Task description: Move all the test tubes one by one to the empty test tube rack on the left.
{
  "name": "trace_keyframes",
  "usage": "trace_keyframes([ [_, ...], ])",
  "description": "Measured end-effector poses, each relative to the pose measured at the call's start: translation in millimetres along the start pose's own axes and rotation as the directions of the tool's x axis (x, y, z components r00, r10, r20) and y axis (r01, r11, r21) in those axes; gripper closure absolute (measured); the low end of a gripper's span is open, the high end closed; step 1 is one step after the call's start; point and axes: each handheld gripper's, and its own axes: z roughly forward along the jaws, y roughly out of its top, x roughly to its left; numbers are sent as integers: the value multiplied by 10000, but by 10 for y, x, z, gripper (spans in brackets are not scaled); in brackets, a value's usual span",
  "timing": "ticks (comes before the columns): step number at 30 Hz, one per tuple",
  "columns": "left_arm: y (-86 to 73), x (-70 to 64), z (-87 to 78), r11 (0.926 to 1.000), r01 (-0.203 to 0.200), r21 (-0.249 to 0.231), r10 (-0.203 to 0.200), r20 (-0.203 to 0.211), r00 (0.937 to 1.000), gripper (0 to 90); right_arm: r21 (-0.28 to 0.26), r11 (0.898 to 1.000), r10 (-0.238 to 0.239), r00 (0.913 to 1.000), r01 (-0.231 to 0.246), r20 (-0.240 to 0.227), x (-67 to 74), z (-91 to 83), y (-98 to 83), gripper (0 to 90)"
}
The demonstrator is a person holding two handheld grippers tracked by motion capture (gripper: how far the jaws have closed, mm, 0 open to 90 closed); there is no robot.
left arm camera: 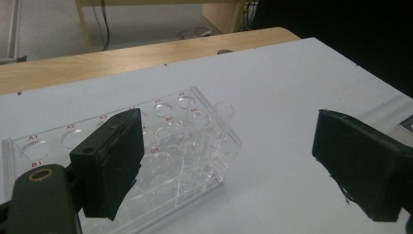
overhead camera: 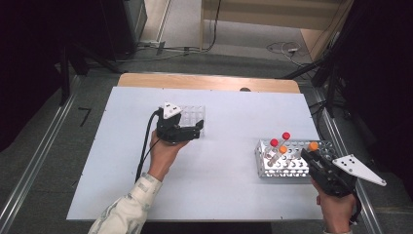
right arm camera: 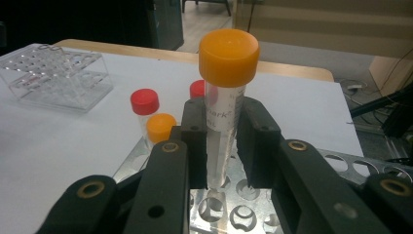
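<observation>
Right gripper point(right arm camera: 221, 141) jaws clamp orange-capped tube point(right arm camera: 225, 97); left gripper point(left arm camera: 234, 165) jaws apart; 4 tubes, 2 racks.

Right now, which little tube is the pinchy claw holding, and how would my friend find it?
Look at the metal rack full of holes on the right side of the white table. The right gripper is clamped on a clear tube with an orange cap above that rack. Its neighbours, two red-capped tubes and another orange one, stand in the holes ungripped.
</observation>
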Motion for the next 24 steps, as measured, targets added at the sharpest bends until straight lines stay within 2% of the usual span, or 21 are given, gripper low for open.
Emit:
trace_keyframes([
  [6,10,-9,-21,9999,31,-105,-30,33,10000,120,83,9997,-237,9992,240,-330,93,-64,6,718],
  [13,12,-12,-33,9999,31,-110,-30,92,10000,120,99,9982,-585,9945,596,-869,271,-100,37,718],
  [19,12,-40,-33,9999,12,-121,-10,129,9999,121,166,9964,-795,9874,826,-1368,445,-2,58,718],
  [24,11,-46,-27,9999,64,-119,-62,157,9999,125,169,9932,-1099,9773,1148,-1812,616,115,103,718],
])
